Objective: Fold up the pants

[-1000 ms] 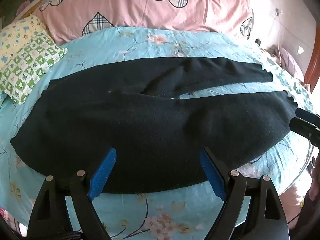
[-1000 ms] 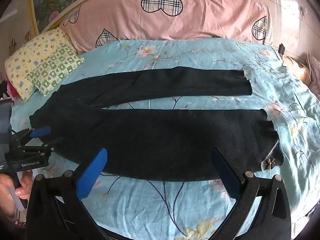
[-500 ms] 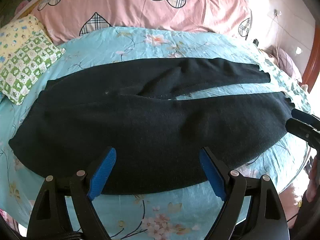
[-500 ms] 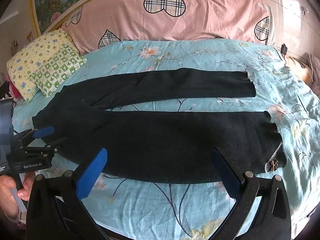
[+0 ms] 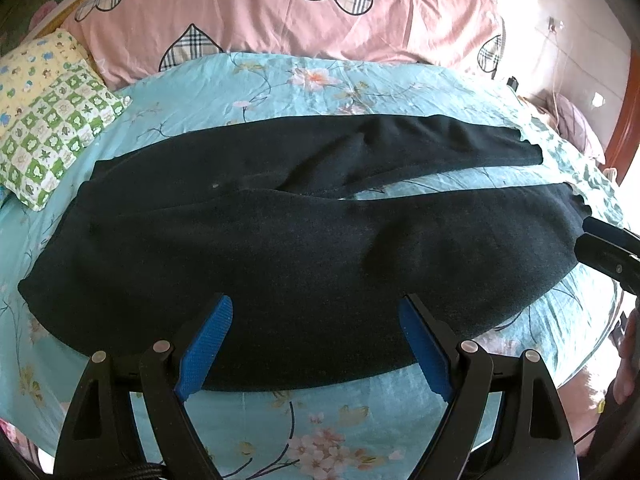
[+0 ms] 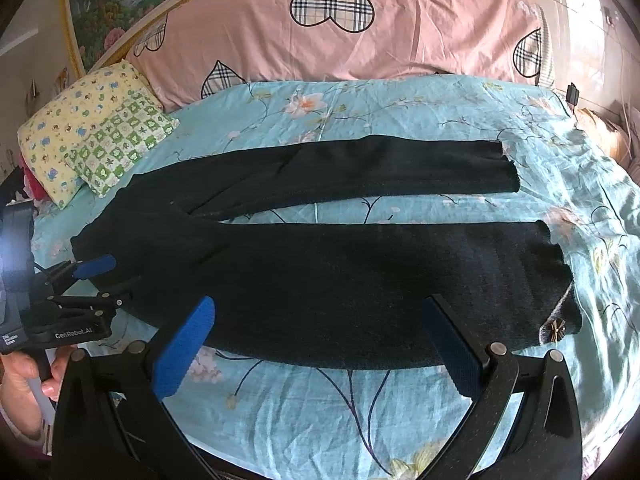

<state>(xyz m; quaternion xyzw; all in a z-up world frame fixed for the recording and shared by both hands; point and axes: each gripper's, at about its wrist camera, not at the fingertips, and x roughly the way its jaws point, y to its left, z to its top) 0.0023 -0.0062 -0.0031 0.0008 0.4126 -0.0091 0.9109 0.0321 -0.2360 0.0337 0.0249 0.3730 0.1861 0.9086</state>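
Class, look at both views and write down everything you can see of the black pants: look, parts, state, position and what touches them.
The pants are black, of a soft, knit-looking fabric, and lie unfolded and flat across the floral sheet. The waist is at the left, near the pillow; both legs run right, slightly apart, with wavy cuffs. The near cuff carries a small gold ornament. Only the sheet touches them; both open tools hover at the near edge.

A bed (image 6: 360, 420) in a blue flowered sheet carries black pants (image 6: 340, 280) spread flat; beyond the pants lie a pink quilt (image 6: 360, 28) and checked pillow (image 6: 116, 140).
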